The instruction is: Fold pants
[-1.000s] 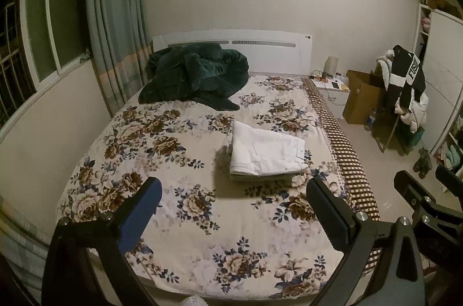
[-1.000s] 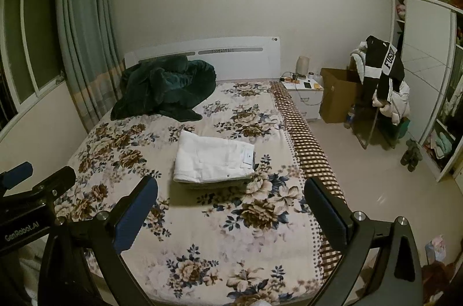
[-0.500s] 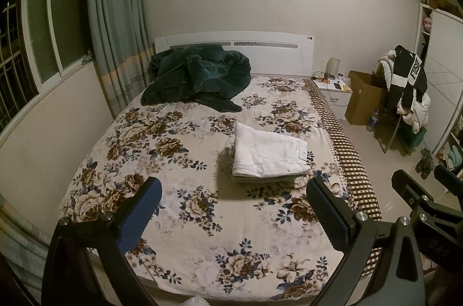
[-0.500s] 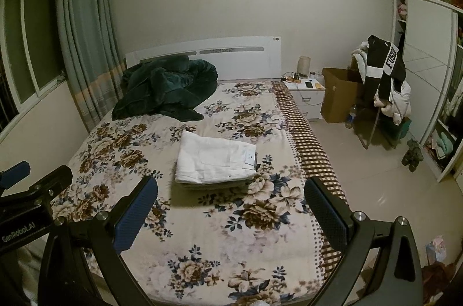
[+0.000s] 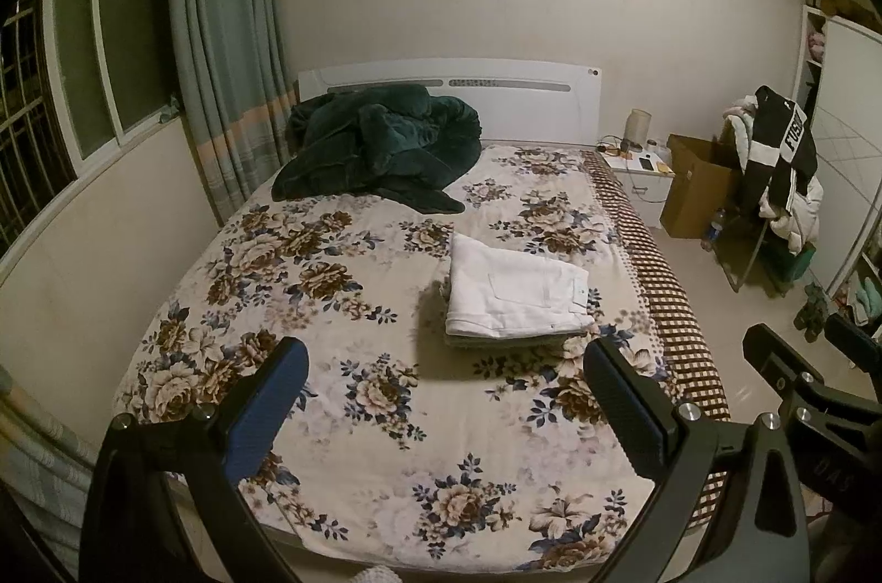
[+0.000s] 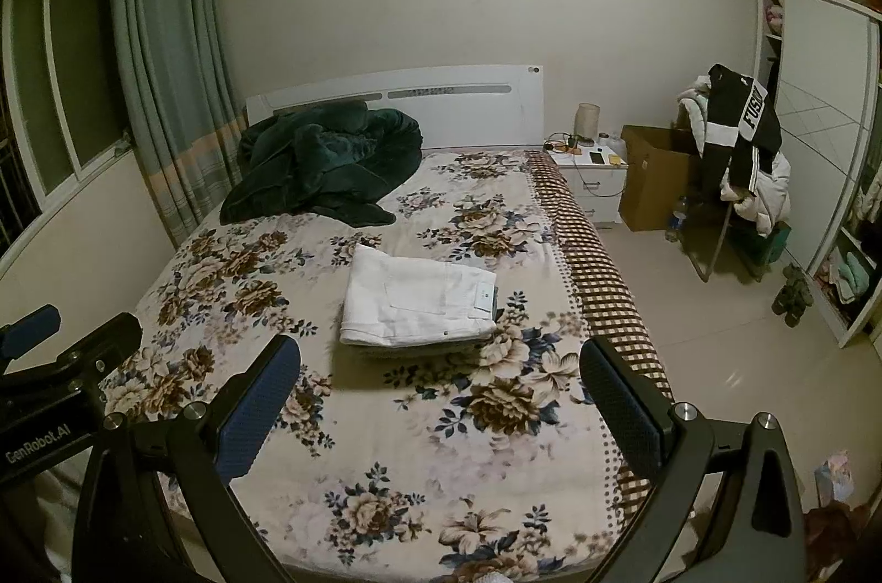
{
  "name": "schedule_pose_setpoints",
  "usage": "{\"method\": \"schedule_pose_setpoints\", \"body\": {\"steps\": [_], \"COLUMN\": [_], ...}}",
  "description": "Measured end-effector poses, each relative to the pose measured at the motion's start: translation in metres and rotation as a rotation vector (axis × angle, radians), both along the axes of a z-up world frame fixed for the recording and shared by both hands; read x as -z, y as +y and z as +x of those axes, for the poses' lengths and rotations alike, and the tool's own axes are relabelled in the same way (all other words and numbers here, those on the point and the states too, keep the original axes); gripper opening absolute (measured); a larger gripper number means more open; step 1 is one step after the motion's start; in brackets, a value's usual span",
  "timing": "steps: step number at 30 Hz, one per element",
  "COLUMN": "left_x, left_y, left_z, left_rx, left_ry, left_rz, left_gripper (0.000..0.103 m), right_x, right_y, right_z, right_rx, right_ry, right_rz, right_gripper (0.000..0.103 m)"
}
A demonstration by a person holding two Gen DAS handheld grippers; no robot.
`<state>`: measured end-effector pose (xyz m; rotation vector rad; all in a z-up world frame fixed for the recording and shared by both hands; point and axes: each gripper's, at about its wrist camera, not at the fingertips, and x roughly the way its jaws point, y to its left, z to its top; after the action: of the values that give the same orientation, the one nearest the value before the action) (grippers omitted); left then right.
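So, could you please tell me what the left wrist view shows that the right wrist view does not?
Only the left wrist view shows the right gripper from the side, at its right edge. Only the right wrist view shows the left gripper at its left edge, and the pale bag on the floor. Both show the folded white pants on the floral bed, and the green blanket.

Left gripper [image 5: 445, 369]: black frame, silver screws, blue textured pad on one finger [image 5: 264, 409], black ribbed pad on the other. Right gripper [image 6: 440, 365]: same build, matching pad colours. White "GenRobot.AI" lettering on left body.
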<state>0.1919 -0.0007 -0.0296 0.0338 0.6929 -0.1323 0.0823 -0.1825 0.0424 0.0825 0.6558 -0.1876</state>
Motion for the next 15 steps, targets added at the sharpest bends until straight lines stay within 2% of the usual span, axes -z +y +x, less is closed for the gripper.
{"method": "schedule_pose_setpoints", "body": {"steps": [15], "left_x": [-0.0011], "left_y": [0.0012], "left_z": [-0.0004], "left_rx": [-0.001], "left_ry": [0.001], "left_rz": [0.0], "left_gripper": [0.102], "right_x": [0.0008], "right_y": [-0.0019], "right_z": [-0.0013], "right_rx": [0.0], "right_ry": [0.001], "right_rz": [-0.001], "right_gripper": [0.103]}}
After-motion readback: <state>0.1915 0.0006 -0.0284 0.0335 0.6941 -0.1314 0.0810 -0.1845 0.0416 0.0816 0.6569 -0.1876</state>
